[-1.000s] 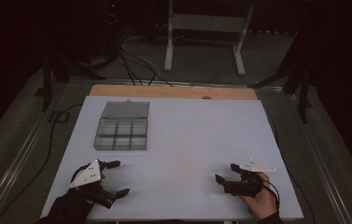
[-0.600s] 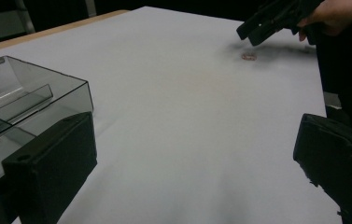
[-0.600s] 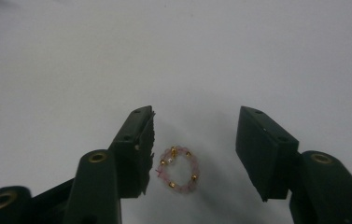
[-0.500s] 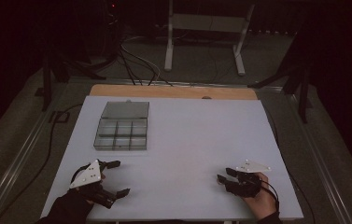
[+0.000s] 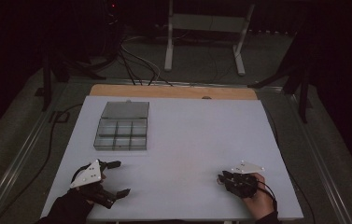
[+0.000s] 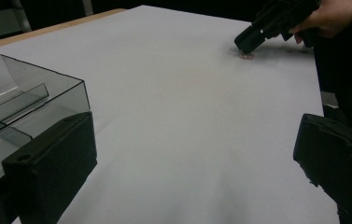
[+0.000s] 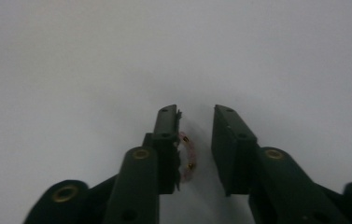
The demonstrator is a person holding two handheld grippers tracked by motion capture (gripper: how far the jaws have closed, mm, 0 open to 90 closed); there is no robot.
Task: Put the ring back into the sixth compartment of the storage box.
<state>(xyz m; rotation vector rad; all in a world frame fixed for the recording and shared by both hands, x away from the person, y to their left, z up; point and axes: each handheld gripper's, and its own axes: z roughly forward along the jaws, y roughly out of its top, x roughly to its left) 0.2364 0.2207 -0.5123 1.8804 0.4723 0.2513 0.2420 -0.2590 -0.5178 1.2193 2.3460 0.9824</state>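
A small pink beaded ring (image 7: 187,156) with gold specks lies on the white table (image 5: 187,130) between the jaws of my right gripper (image 7: 196,116). It rests against the left pad, and a gap separates it from the right pad. These jaws have just been closing, with the ring between them. In the high view my right gripper (image 5: 221,179) sits at the front right, held in a hand. My left gripper (image 5: 122,177) stands wide open at the front left, with nothing between its jaws. From the left gripper view (image 6: 197,140), the right gripper (image 6: 248,44) tips down over the ring (image 6: 246,56).
A clear plastic compartment box (image 5: 121,126) with its lid laid open sits at the back left of the table, close to the left jaw in the left gripper view (image 6: 33,98). A wooden strip (image 5: 173,91) borders the far edge. Cables and a stand are on the floor beyond.
The right gripper's jaws have drawn much closer together around the ring. Neither hand has shifted, and the left gripper stays as wide as before.
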